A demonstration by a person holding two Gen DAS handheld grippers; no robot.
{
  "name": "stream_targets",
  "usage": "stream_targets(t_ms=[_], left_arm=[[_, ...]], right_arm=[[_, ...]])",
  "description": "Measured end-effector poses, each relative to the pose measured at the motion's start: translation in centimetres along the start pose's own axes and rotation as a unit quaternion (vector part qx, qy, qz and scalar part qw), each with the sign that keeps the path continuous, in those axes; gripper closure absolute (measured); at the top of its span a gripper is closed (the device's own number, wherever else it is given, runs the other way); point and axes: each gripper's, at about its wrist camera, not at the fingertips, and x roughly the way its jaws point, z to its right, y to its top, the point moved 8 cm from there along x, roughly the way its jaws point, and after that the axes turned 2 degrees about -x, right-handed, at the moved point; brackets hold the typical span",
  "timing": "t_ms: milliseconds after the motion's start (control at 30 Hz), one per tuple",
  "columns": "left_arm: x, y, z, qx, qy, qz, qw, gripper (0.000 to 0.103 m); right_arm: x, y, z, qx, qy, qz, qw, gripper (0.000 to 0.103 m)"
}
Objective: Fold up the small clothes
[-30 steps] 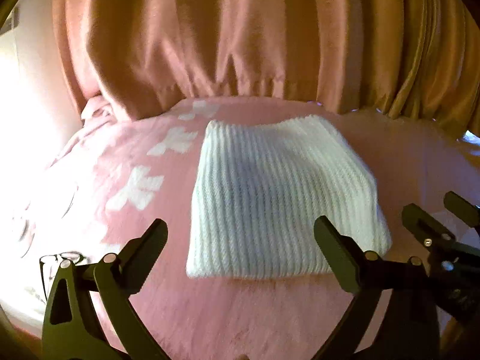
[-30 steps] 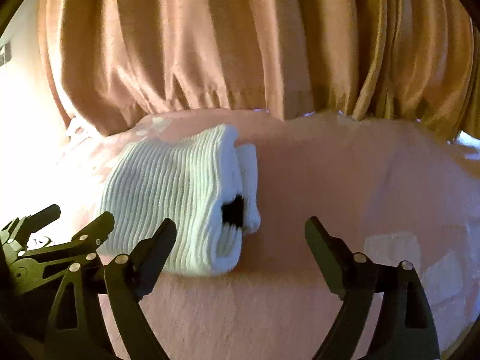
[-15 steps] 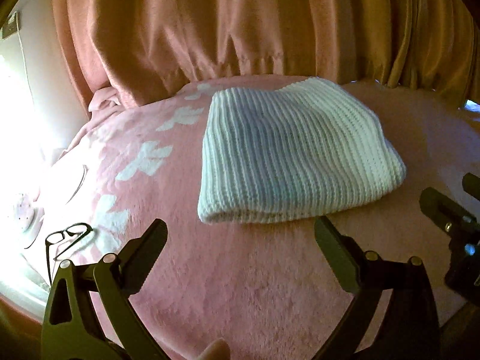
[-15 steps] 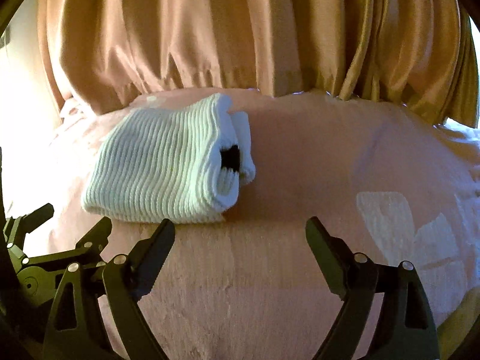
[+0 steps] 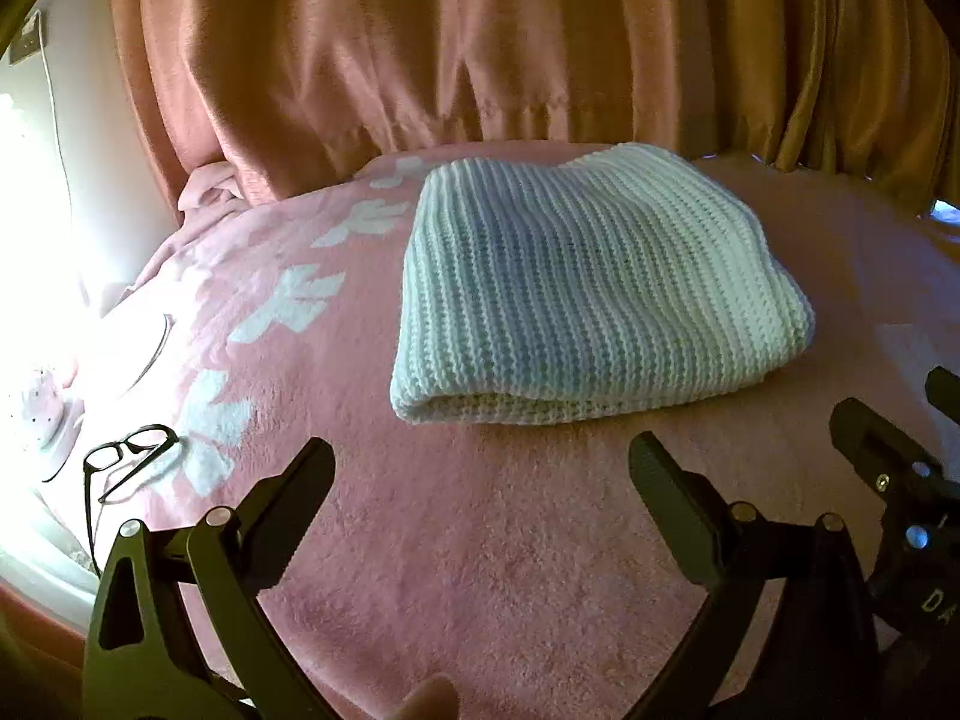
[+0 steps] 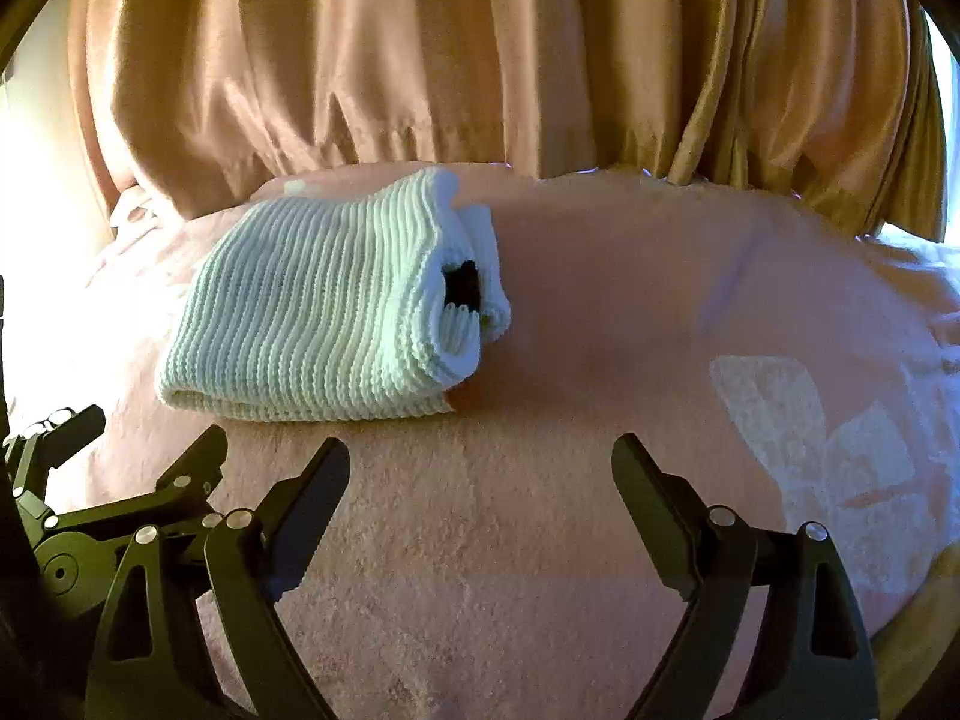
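A white ribbed knit garment lies folded into a thick rectangle on the pink blanket. In the right wrist view the same knit garment sits at the left, its layered end facing right. My left gripper is open and hangs just in front of the garment's near fold, touching nothing. My right gripper is open too, in front of the garment's right corner, with only blanket between its fingers. Each gripper shows at the edge of the other's view: the right one and the left one.
Black-framed glasses lie on the blanket at the left edge, near a brightly lit window side. Heavy peach curtains hang close behind the bed. White floral prints mark the blanket. A fingertip shows at the bottom.
Both grippers have pulled back from the garment and sunk lower, so it now sits farther up in each view. The garment lies still, folded as before. Both stayed open.
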Motion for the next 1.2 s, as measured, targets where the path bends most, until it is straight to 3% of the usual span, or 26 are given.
stream_targets(t_ms=[1200], left_arm=[[-0.1,-0.1,-0.7,-0.012,0.006,0.0,0.9999,0.005]], right_arm=[[-0.2,-0.3,-0.8,-0.004,0.003,0.0,1.0,0.016]])
